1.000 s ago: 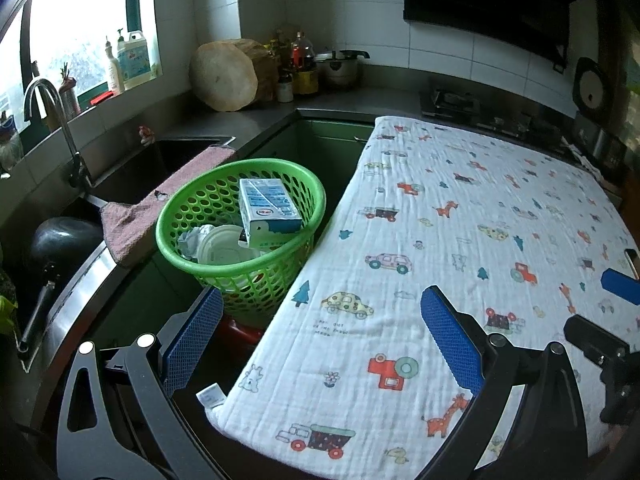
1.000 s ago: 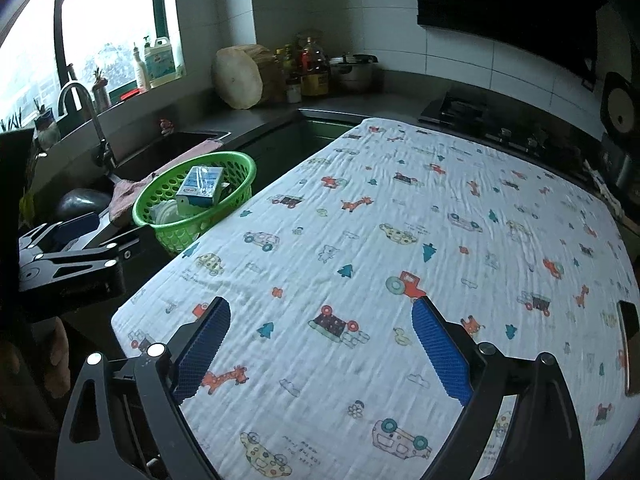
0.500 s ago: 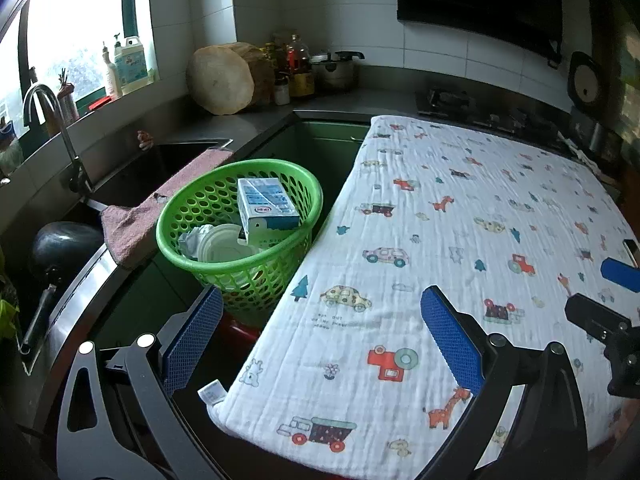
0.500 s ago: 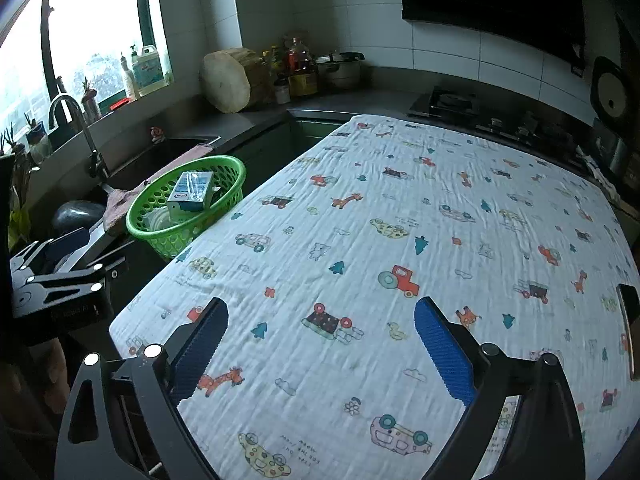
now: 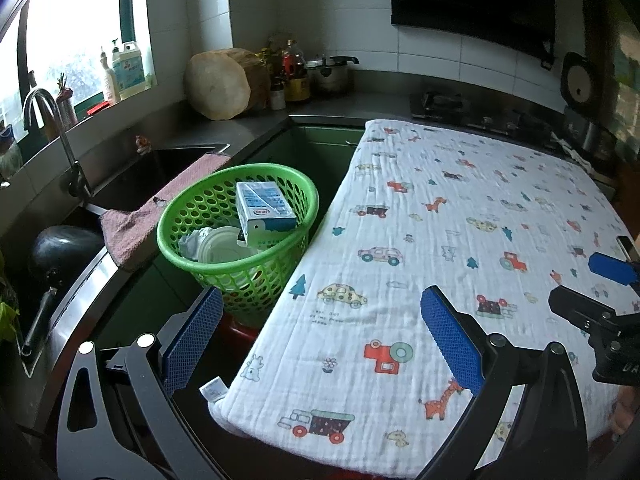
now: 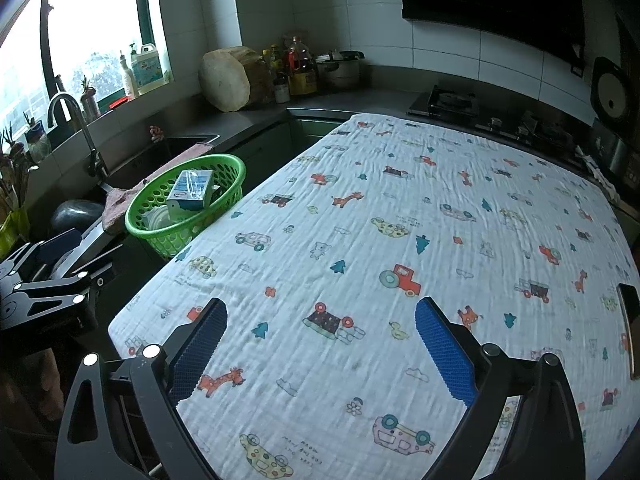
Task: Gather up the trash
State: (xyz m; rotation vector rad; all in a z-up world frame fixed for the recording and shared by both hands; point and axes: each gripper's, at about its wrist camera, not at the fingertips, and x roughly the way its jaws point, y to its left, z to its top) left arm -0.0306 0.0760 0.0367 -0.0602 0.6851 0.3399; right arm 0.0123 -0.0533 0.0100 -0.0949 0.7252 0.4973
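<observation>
A tiled kitchen with a dark countertop [image 5: 372,106] and a sink [image 5: 132,178] under a bright window frames a table draped in a white cotton cloth printed with cartoon cars, giraffes and trees [image 6: 400,240]. The left gripper [image 5: 320,312], blue-padded jaws spread wide and empty, hovers over the cloth's near left edge. The right gripper [image 6: 320,320], equally wide and empty, hangs above the cloth's near end. At 11 o'clock from the left gripper stands a round green perforated plastic basket [image 5: 192,216], just beside the table's edge. Inside it, a blue-and-white milk carton [image 5: 264,212] lies tilted on a white round plastic lid [image 5: 220,248], with crumpled white paper [image 5: 194,238] at 9 o'clock from the lid. A pink towel [image 5: 160,210] drapes the sink rim behind the basket.
</observation>
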